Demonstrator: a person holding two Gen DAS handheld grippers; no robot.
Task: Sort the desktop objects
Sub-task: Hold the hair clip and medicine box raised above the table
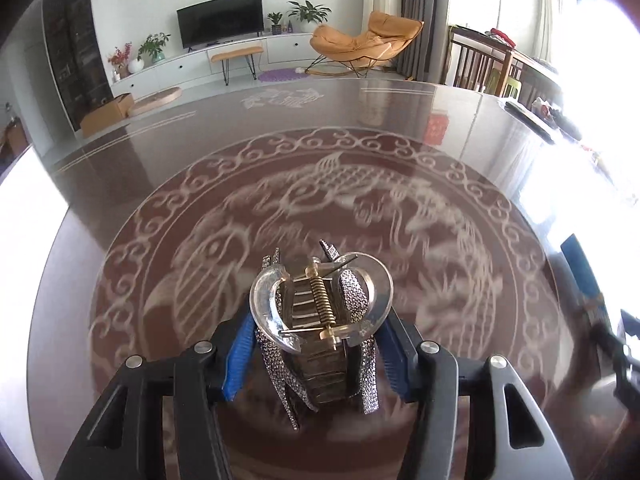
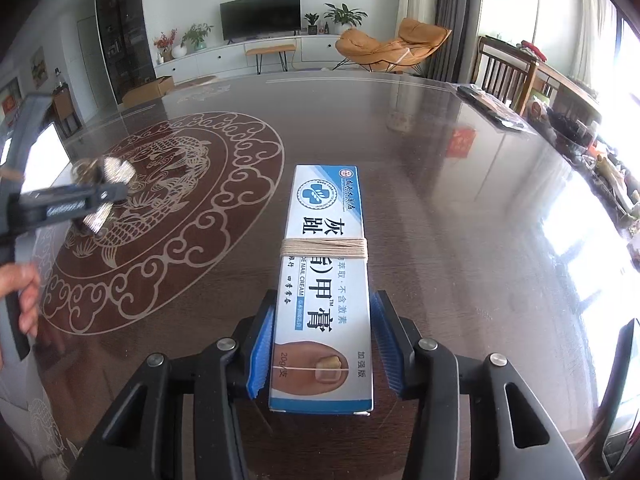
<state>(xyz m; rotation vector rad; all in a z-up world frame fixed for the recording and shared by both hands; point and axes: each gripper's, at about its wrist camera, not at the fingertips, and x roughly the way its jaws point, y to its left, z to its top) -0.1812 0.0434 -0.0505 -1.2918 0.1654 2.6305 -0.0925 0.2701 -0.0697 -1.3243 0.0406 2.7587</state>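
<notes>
L gripper (image 1: 316,344) clamps rhinestone hair claw (image 1: 320,320) above table centre; R gripper (image 2: 320,344) grips nail-cream box (image 2: 324,280), right side. Risk: claw's curved acrylic slipping off pads.

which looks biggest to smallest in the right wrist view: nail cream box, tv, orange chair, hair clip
1. nail cream box, by far, though it sits closest to the camera
2. orange chair
3. tv, close to the chair, so that order is unsure
4. hair clip, blurred and partly hidden
</notes>
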